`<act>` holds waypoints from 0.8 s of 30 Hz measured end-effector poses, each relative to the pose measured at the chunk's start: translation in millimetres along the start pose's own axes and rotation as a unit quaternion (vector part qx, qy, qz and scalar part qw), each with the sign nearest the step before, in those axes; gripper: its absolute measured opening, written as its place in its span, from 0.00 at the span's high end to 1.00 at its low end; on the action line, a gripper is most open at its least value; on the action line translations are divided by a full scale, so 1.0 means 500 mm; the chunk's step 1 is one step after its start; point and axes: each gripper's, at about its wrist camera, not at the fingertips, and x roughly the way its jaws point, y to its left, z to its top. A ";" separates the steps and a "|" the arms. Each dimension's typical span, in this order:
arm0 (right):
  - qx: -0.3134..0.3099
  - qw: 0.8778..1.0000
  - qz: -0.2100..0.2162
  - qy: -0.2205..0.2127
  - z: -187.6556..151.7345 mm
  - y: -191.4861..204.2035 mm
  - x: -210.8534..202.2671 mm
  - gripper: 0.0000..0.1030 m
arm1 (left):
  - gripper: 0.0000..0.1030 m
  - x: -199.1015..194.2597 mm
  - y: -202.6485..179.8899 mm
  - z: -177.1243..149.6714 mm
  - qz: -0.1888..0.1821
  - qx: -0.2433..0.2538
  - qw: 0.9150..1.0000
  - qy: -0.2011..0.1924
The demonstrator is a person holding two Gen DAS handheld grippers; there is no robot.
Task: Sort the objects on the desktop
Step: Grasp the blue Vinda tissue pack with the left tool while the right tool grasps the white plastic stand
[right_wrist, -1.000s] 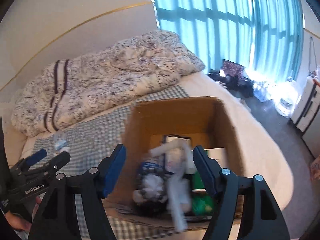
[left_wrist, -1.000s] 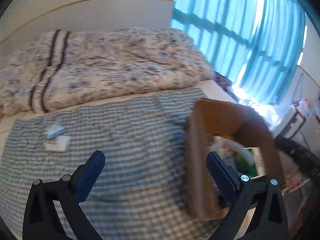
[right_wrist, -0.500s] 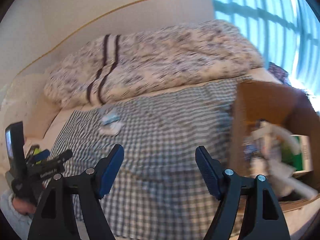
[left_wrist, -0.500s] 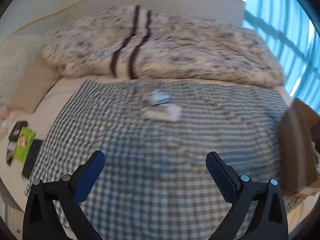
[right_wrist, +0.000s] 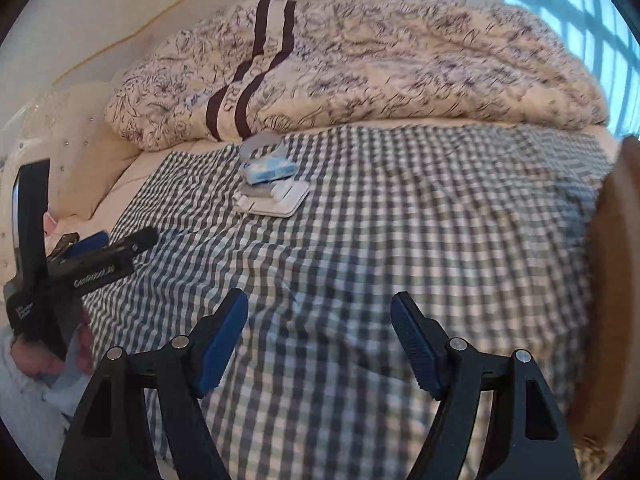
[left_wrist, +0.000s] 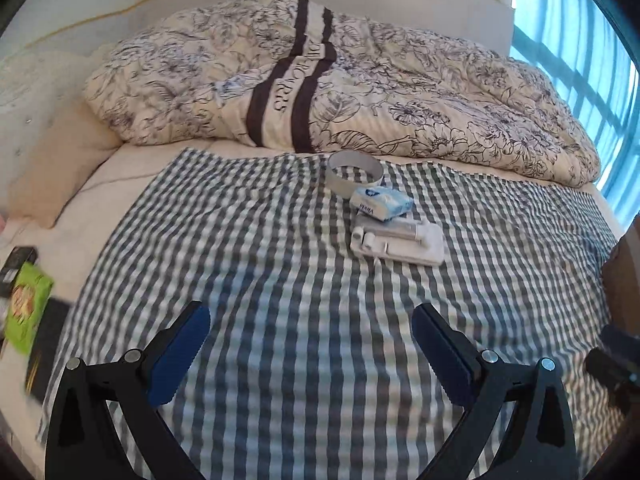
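Both grippers hang empty over the checked cloth [left_wrist: 280, 280] — the left gripper [left_wrist: 310, 354] and the right gripper [right_wrist: 318, 344] each with jaws spread wide and nothing between the blue pads. The step in hand looks like a reach for the next item. Three things lie in a tight cluster further up the cloth: a white tray of small parts [left_wrist: 398, 240], a blue-and-white tissue pack [left_wrist: 382, 202] resting on its far edge, and a roll of tape [left_wrist: 354, 170] just behind. Best to take the tissue pack first, across its narrow sides, since it overlaps the tray. The cloth is soft and creased — press lightly. Beyond lies a floral duvet [left_wrist: 360, 88], then a pale headboard and blue curtains [right_wrist: 592, 12]; a cardboard box [right_wrist: 616, 280] edges in at right.
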 end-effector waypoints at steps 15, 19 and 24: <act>-0.060 0.996 0.035 0.053 0.120 0.019 0.271 0.29 | 0.00 0.193 -0.041 0.083 -0.041 0.057 0.997 -0.022; -0.043 0.995 0.033 0.089 0.136 0.003 0.280 0.29 | 0.00 0.226 -0.068 0.109 -0.054 0.057 0.997 0.007; -0.009 0.993 0.038 0.112 0.152 -0.019 0.275 0.29 | 0.00 0.260 -0.079 0.135 -0.067 0.042 0.996 0.030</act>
